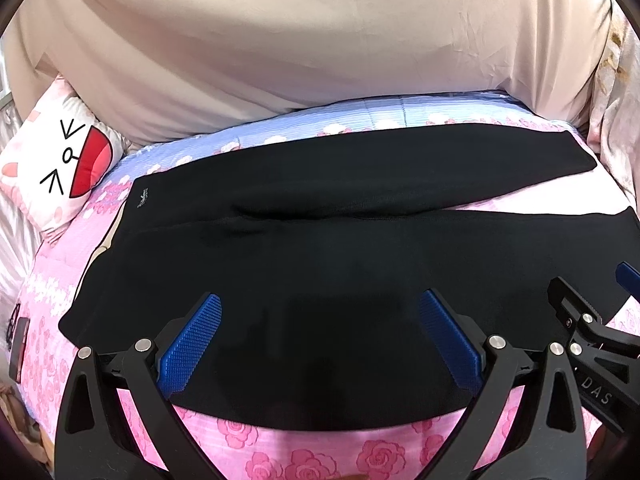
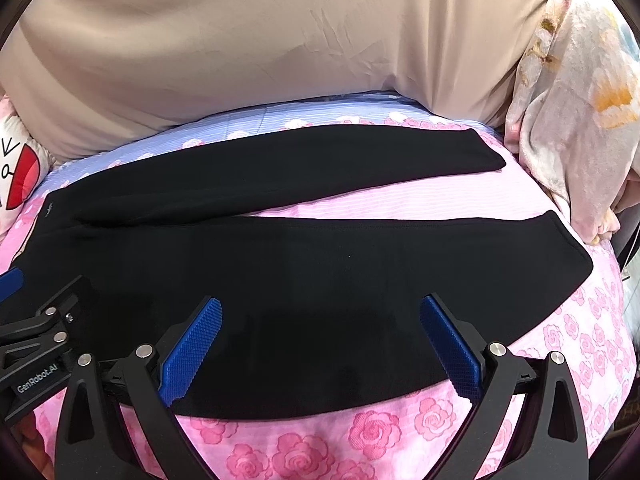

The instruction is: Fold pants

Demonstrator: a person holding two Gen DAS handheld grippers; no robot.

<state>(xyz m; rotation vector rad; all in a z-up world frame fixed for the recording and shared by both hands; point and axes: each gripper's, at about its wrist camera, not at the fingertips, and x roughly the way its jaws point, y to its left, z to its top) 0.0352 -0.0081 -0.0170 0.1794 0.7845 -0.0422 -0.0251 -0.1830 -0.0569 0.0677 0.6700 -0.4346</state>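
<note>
Black pants point(image 1: 320, 216) lie flat on a pink rose bedspread point(image 1: 304, 448), waistband to the left and both legs spread to the right in a V. They also show in the right wrist view point(image 2: 320, 256). My left gripper point(image 1: 320, 304) is open and empty, hovering over the near leg close to its near edge. My right gripper point(image 2: 322, 312) is open and empty over the same leg, further right. Each gripper shows at the edge of the other's view: the right one point(image 1: 592, 320) and the left one point(image 2: 44, 320).
A large beige pillow point(image 1: 320, 48) lines the far side of the bed. A white cartoon cushion point(image 1: 60, 164) lies at the far left. A floral blanket point(image 2: 572, 100) is bunched at the far right. A dark phone-like object point(image 1: 18, 346) lies at the left edge.
</note>
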